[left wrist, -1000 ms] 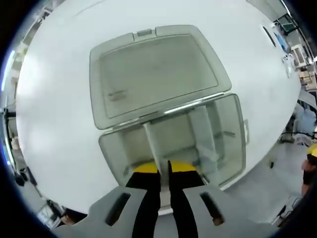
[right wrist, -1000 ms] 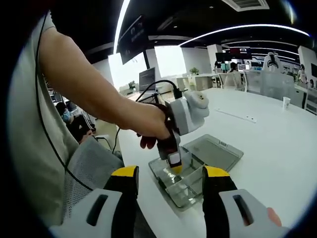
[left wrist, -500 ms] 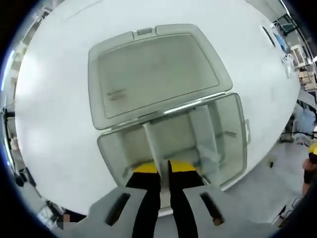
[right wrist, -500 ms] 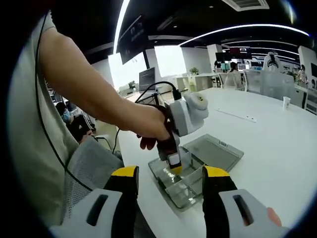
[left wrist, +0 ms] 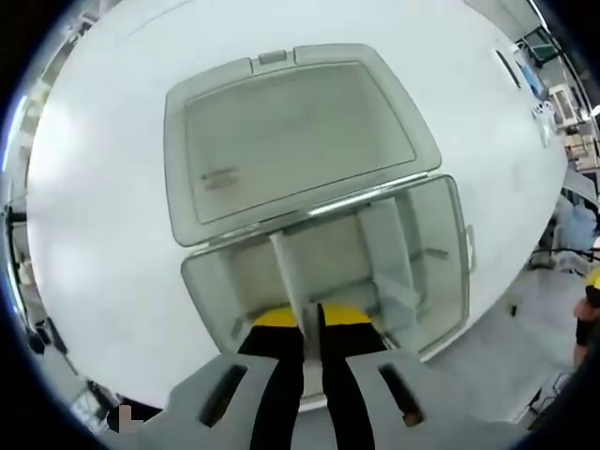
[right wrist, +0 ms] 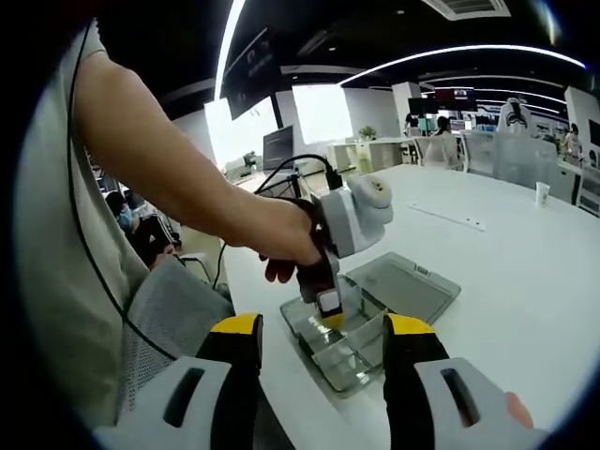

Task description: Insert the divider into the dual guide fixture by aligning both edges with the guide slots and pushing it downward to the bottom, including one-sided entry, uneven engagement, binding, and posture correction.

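- The left gripper [left wrist: 311,319] reaches down into a clear plastic box [left wrist: 441,281] that sits on a white table [left wrist: 103,216]; its two yellow-tipped black jaws are pinched close together on the top edge of a pale divider [left wrist: 289,277].
- In the left gripper view the divider runs away from the jaw tips toward the box's far wall, standing on edge inside the box, left of the box's middle. Its near end is hidden between the jaws, so how deep it sits cannot be told.
- A second upright divider [left wrist: 386,246] stands to the right of the held one, well apart from the jaws.
- The box's lid [left wrist: 291,131] lies open and flat on the table beyond the box, joined to it along the far edge.
- In the right gripper view the left gripper [right wrist: 330,317] points straight down into the box [right wrist: 349,361], held by a person's hand [right wrist: 281,246] with a bare forearm, and a black cable loops off its top.
- The right gripper [right wrist: 319,337] is held back, near the person, off the table's near edge. Its jaws stand wide apart with nothing between them; the box and the left gripper show through the gap, well beyond the tips.
- Behind lie office desks and monitors under ceiling strip lights.
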Tool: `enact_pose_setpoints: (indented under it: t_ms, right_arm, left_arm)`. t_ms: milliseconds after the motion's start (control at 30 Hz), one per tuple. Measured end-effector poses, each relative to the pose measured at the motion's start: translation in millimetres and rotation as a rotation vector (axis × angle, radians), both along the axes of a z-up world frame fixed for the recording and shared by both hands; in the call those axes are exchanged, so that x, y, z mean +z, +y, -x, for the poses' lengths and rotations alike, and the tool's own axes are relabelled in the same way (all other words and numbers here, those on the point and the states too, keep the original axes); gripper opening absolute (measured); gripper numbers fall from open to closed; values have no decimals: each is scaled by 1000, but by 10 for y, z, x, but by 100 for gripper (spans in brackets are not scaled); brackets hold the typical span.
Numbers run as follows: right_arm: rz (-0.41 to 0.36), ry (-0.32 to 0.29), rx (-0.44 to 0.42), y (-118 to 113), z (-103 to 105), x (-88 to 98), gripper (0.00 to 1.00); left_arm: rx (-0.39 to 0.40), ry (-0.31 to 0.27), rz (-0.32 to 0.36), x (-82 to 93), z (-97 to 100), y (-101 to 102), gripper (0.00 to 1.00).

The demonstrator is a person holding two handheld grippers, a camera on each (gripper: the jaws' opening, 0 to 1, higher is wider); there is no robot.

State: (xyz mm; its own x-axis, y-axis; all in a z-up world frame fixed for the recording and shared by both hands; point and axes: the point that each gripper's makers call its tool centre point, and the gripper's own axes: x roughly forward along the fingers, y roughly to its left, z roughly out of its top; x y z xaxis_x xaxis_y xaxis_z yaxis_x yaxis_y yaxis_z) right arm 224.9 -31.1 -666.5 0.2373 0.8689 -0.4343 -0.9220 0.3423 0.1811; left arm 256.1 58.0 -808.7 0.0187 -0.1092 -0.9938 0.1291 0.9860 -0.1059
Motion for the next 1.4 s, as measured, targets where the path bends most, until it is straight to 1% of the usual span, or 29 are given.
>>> enact_pose_setpoints:
  t_ms: [167, 300, 433, 633, 767, 1233, 1400]
  right_arm:
    - [-2, -1, -1, 9, -5, 18, 49]
    - [-2, 1, -2, 7, -5, 14, 49]
    - [-2, 0, -2, 11, -8, 18, 49]
    - [-5, -8, 3, 28, -6, 46, 49]
    - [-4, -11, 7, 36, 3, 59, 49]
    - [-9, -24, 17, 67, 41, 120, 49]
    - [-12, -29, 17, 73, 49, 137, 49]
  left_arm:
    - [8, 0, 3, 0, 1, 6, 3]
    - [24, 4, 24, 16, 5, -2, 4]
    - [34, -8, 46, 39, -8, 0, 6]
    - [32, -26, 51, 86, -36, -7, 8]
    - [38, -21, 56, 119, -19, 13, 9]
    - [54, -30, 74, 210, 77, 25, 9]
    - [58, -33, 79, 229, 103, 11, 7]
